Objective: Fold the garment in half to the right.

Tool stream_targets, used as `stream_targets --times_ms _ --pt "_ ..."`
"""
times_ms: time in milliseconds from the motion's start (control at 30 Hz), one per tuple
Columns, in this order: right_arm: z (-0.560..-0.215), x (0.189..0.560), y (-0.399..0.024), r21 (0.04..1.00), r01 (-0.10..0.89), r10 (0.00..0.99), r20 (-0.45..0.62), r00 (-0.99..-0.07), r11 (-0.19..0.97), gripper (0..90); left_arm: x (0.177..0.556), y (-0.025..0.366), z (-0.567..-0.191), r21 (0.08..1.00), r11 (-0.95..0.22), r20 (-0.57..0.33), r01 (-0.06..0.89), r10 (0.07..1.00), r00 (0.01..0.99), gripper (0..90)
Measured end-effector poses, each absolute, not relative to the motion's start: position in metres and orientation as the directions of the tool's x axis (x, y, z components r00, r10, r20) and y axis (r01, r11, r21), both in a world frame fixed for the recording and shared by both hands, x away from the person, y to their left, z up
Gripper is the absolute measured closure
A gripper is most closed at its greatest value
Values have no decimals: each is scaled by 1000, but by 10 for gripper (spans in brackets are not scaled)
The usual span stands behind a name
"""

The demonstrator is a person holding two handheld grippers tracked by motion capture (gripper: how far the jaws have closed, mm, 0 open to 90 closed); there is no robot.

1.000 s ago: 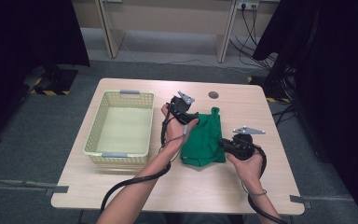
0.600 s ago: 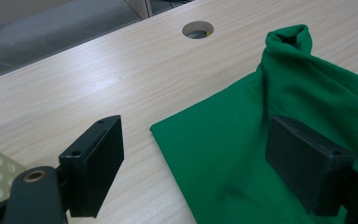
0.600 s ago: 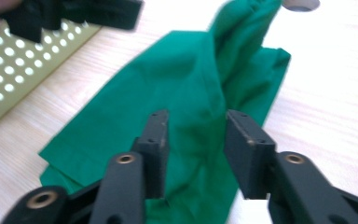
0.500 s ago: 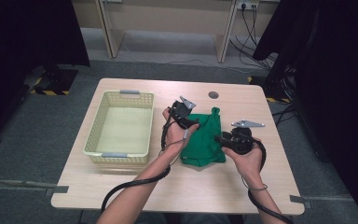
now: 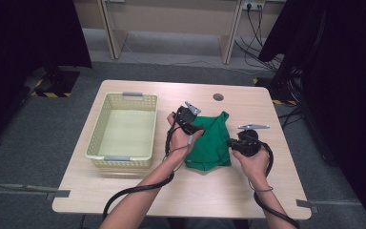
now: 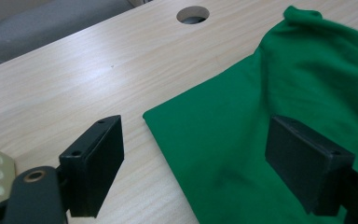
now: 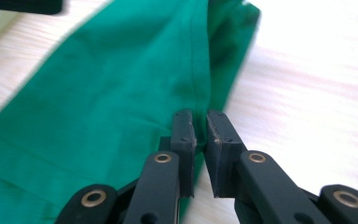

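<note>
Pale yellow plastic basket [image 5: 124,129] sits at about 9 o'clock on the wooden table [image 5: 248,191]; there's a round cable hole [image 5: 218,97] up at 12, and cables [image 5: 255,28] trail over the grey floor behind.

A green cloth [image 5: 211,143] lies crumpled on the wooden table [image 5: 124,191], between the two hands. The left gripper [image 5: 189,120] hovers over the cloth's left edge, held in the left hand [image 5: 183,136]; a yellow basket [image 5: 124,129] stands just to its left. The right gripper [image 5: 240,143], in the right hand [image 5: 252,160], sits at the cloth's right edge, its jaws having just been closing. A round hole [image 5: 218,97] in the table lies beyond both grippers.
</note>
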State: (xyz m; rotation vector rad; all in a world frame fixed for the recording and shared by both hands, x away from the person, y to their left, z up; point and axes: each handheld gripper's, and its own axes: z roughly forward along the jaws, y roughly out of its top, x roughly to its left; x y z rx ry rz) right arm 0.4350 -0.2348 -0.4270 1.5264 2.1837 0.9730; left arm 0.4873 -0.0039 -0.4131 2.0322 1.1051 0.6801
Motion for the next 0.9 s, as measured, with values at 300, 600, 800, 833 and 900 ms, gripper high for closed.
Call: stream_targets --times_ms 300,600,800,833,900 --pt "-427 429 -254 656 731 935 111 -338 187 758 487 -1 -415 787 -379 111 487 863 492 189" --pt "-395 427 -227 718 627 867 66 -494 303 668 485 -3 -416 785 -385 112 486 859 500 189" --pt "-423 435 -218 628 692 862 66 -503 356 675 485 -1 -416 786 -385 111 484 858 502 189" --pt "-425 433 -220 617 700 864 63 -500 360 680 485 -1 -417 785 -384 111 485 858 501 188" --pt "-428 428 -224 604 706 863 58 -501 370 691 486 0 -418 785 -380 107 489 861 497 188"
